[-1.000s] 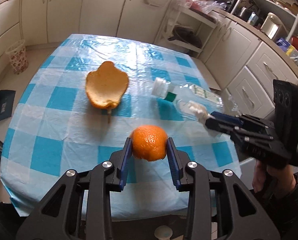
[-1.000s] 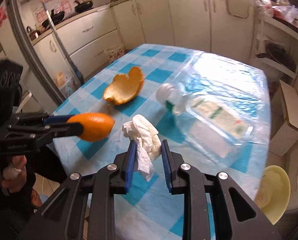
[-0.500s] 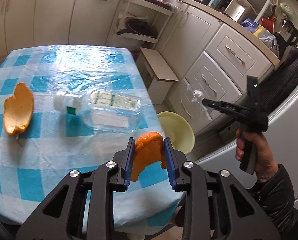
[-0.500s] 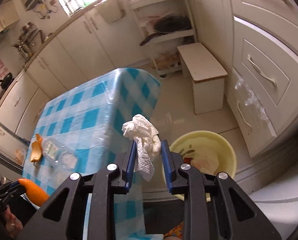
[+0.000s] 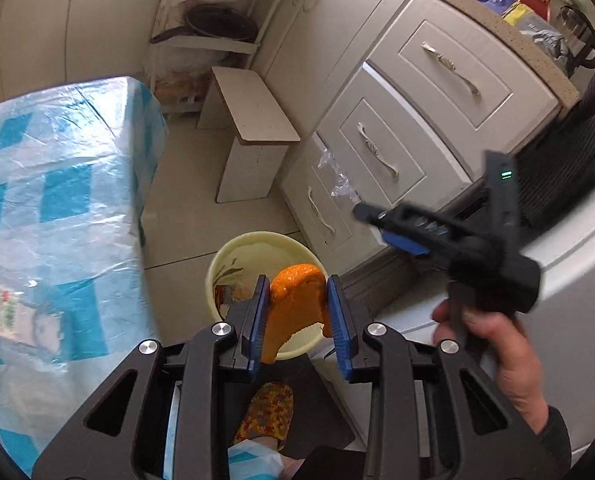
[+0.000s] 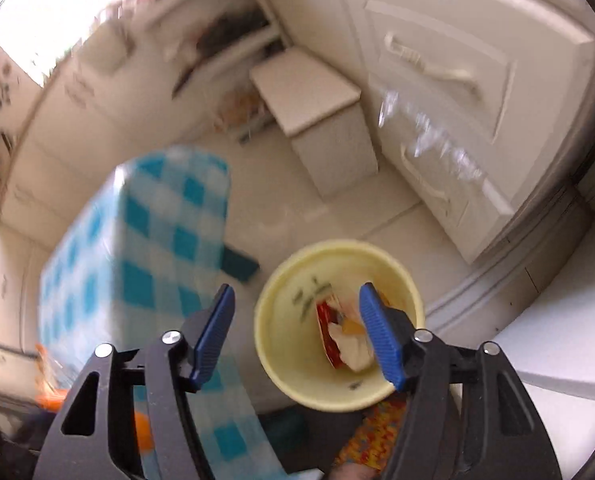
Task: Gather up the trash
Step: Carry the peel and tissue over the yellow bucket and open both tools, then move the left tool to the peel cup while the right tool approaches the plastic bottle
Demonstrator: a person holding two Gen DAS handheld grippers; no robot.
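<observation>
The left tool [image 5: 297, 312] gripped a piece of orange peel [image 5: 295, 304] between its blue pads and hung over the yellow bin [image 5: 233, 256] that stood on the floor just off the counter's corner. The right tool [image 6: 295, 320] had just been opening; its jaws stood wide with nothing between them, directly above the same bin [image 6: 281, 292]. A crumpled white tissue [image 6: 353, 350] lay inside beside a red wrapper [image 6: 327, 320].

To finish this step well, the left tool probably needed to be centred over the bin's mouth before the pads let go, since the peel hung nearer the bin's near rim than its middle and was curved enough to catch on a pad. A clean, full release would serve better than a partial one.

The right tool [image 5: 409, 236], in the person's hand [image 5: 493, 344], was close to the left one above the bin, so the two could knock together. A plastic bottle [image 5: 1, 312] lay on the checked counter [image 5: 77, 208] near its edge. A small white stool [image 5: 253, 136] and the drawer fronts [image 5: 381, 152] stood near the bin, and a patterned slipper [image 5: 269, 408] showed below the tool.
</observation>
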